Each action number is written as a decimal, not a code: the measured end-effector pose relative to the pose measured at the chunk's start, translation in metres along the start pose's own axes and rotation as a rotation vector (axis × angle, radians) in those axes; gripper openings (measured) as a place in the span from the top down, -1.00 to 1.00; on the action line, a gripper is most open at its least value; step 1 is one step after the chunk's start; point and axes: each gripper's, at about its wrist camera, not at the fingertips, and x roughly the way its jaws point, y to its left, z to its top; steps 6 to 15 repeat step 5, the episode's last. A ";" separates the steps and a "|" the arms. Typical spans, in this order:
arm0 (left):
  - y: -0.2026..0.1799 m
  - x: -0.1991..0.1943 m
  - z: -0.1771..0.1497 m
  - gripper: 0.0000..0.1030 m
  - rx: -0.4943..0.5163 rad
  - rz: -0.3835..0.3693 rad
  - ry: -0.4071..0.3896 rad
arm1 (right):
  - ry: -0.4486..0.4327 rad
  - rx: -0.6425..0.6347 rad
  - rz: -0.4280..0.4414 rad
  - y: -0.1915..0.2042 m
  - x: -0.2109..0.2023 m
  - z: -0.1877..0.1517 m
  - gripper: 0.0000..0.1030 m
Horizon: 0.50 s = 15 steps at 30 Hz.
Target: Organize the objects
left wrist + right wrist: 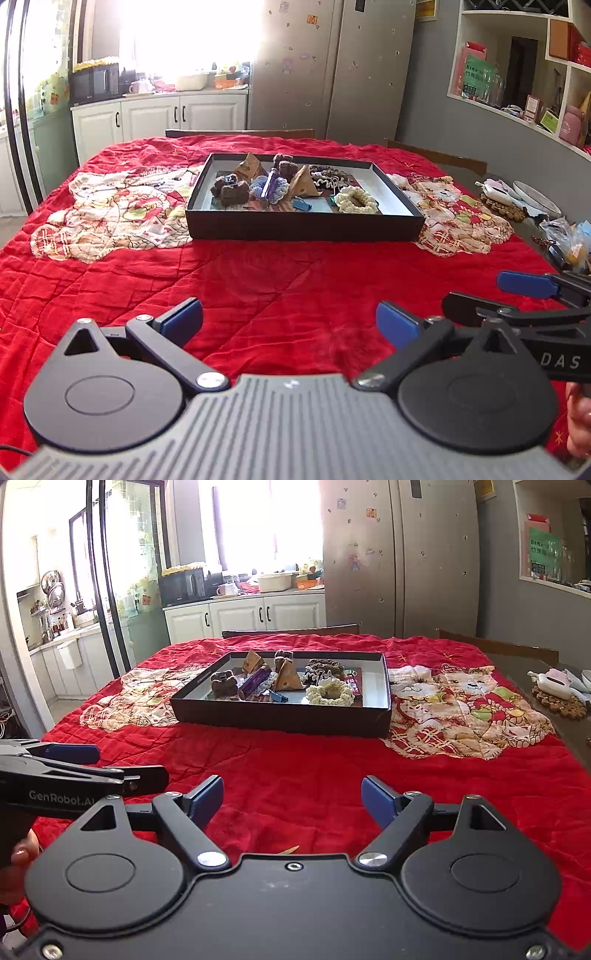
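Both grippers empty, blue-padded fingers spread apart above red quilted cloth (258, 295).

Left gripper (289, 321) and right gripper (292, 797) side by side; shallow black cardboard tray (280, 716) of crocheted items ahead, well apart, mid-table.

Right gripper (292, 797) low over red quilted cloth (295, 760), blue-padded fingers spread wide, nothing between them. Left gripper (122, 762) enters at left edge, one blue pad and a dark finger showing; whether it is spread or closed cannot be told. Fingertips of the holding hand (20, 853) below it. Farther along the table, well apart from both grippers, shallow black tray (280, 718) holding a cream crocheted ring (330, 694), brown knitted pieces (223, 683), tan wedge (287, 677), purple stick (255, 682). Cartoon cat print (469, 698) just right of tray.
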 end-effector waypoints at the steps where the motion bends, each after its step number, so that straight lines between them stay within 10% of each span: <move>1: 0.001 0.001 0.000 -1.00 -0.004 -0.003 0.004 | 0.001 0.000 0.000 0.000 0.000 0.000 -0.57; 15: 0.001 0.002 -0.001 -1.00 -0.009 -0.001 0.011 | 0.005 0.001 0.001 0.000 0.001 0.000 -0.58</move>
